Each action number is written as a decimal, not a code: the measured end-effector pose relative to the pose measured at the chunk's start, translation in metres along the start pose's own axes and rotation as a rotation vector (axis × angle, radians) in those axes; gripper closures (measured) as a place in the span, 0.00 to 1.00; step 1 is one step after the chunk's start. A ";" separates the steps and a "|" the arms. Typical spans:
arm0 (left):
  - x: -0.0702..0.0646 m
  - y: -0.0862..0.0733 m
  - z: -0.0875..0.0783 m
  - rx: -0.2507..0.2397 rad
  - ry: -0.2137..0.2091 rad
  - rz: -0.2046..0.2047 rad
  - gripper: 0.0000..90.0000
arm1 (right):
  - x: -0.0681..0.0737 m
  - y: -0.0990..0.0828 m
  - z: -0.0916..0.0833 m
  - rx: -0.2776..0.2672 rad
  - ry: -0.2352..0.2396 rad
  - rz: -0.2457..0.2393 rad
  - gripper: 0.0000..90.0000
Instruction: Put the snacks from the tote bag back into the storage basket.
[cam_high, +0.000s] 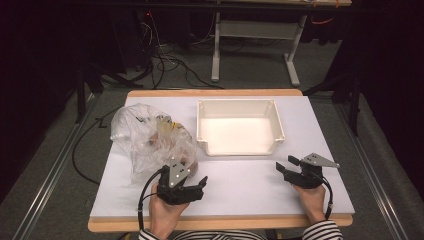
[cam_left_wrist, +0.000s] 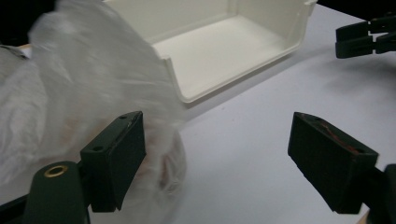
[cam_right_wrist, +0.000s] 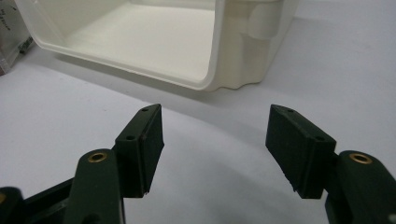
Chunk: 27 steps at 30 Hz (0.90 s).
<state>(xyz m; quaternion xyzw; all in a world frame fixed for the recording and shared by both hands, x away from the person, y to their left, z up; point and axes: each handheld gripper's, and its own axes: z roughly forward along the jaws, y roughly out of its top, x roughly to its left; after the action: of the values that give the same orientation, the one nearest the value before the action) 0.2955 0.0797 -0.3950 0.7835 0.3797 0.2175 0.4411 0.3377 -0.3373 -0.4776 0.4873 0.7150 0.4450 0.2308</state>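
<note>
at the left of the table (cam_high: 120, 200) lies a clear plastic bag (cam_high: 147, 140), crumpled and slumped, with something yellowish and dark inside that is too blurred to name. its near end sits just beside the left gripper (cam_high: 202, 184), whose jaws stand wide apart with nothing between them; in the left gripper view the bag (cam_left_wrist: 70, 93) billows right behind the left jaw, touching or nearly so. the film is limp, so a pinch here may catch just a fold of plastic, and i judge the contents could slide, or the film could stretch and slip out when lifted. a jaw tip could also snag the film and drag the whole bag toward the near edge.

to the right, at the far middle of the table, sits the white bin (cam_high: 240, 127), empty. its near wall has a low lip; a sagging bag carried across could hit that rim and shove the light bin away, or drape half in, half out.

farthest right, the right gripper (cam_high: 287, 167) rests near the table's near right corner, jaws parted on nothing, well apart from the bag. from there it is no help in steadying the bin, which may skid.
</note>
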 end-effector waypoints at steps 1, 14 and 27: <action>0.003 0.000 -0.003 -0.001 0.015 -0.007 0.21 | 0.000 0.000 0.000 0.000 0.000 -0.001 0.41; 0.049 -0.016 0.002 0.099 0.083 -0.082 0.20 | 0.000 0.000 0.000 0.000 0.002 -0.002 0.41; 0.068 -0.053 0.033 0.217 0.042 -0.106 0.19 | 0.000 0.000 0.000 0.005 0.000 0.003 0.41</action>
<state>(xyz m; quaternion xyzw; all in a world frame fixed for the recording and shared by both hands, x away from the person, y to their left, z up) 0.3384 0.1330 -0.4570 0.8008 0.4509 0.1681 0.3565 0.3380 -0.3370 -0.4776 0.4890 0.7154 0.4435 0.2287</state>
